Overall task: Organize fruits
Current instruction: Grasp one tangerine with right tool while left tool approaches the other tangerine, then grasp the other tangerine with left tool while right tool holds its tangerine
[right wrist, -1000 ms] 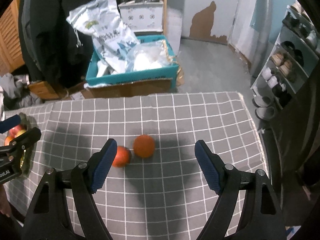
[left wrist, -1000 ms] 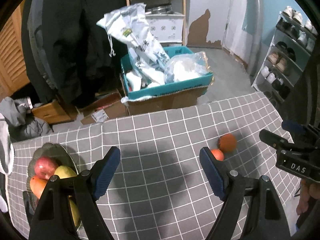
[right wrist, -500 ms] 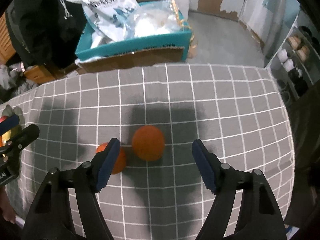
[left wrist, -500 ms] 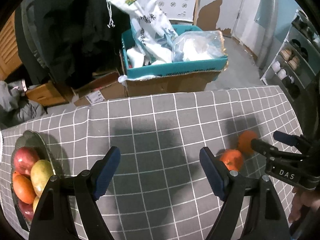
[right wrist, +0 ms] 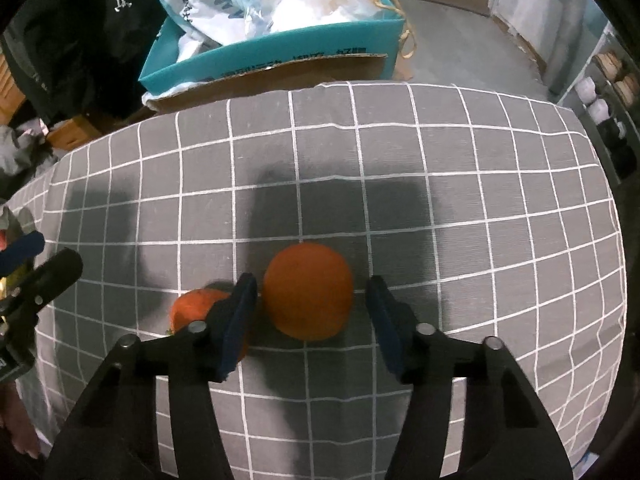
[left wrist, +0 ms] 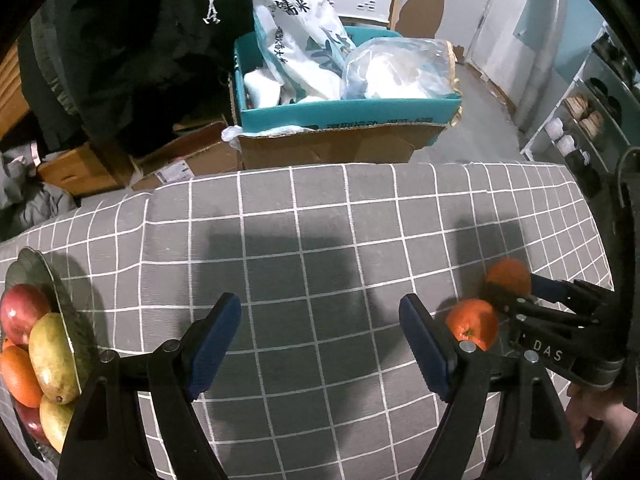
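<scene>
Right wrist view: right gripper (right wrist: 308, 312) straddled large round orange (right wrist: 308, 298), jaws just narrowing, pads beside peel, contact uncertain. Smaller orange tangerine (right wrist: 196, 306) sat touching outside left pad. Left gripper (left wrist: 320, 340) hung wide, empty, over grey checked tablecloth (left wrist: 320, 240). Dark glass fruit dish (left wrist: 36, 276) at cloth's left edge, likely destination.

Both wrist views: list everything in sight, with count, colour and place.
larger orange: one, orange, on the cloth between the right gripper's pads
smaller orange: one, orange-red, just left of it
fruit plate: one, dark, left table edge, holding several red, yellow-green and orange fruits
tablecloth: one, grey with white grid
box: one, teal, on the floor beyond the table, holding bags
shoe rack: one, pale, far right
left gripper: black, blue pads, open over bare cloth
right gripper: same colours, closed around the larger orange
</scene>
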A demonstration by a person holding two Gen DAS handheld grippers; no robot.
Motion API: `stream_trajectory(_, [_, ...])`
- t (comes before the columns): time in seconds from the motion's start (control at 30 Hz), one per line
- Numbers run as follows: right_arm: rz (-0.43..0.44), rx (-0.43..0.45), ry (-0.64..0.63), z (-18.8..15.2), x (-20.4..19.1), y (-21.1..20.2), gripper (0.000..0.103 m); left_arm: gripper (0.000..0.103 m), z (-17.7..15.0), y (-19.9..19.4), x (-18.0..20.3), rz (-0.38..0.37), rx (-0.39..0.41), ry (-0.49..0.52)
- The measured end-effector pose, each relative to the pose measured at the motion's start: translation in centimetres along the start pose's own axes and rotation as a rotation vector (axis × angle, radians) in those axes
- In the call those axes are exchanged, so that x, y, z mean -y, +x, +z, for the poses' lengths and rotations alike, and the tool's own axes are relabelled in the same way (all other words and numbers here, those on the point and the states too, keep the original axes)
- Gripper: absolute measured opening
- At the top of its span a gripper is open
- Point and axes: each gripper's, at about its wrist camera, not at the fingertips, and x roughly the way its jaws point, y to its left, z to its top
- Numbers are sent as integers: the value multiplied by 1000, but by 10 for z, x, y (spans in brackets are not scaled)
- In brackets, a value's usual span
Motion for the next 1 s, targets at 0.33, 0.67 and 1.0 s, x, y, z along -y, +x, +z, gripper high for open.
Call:
stream_trajectory(0.33, [-32, 55, 26, -11, 13, -20, 44, 83, 1, -2, 15, -62, -6, 0])
stream_trajectory(0.67, [-80, 80, 65, -29, 39, -40, 44, 83, -2, 5, 47, -122, -28, 35])
stream_trajectory(1.0, [-83, 81, 113, -43, 58, -47, 44, 83, -11, 17, 79, -139, -56, 110])
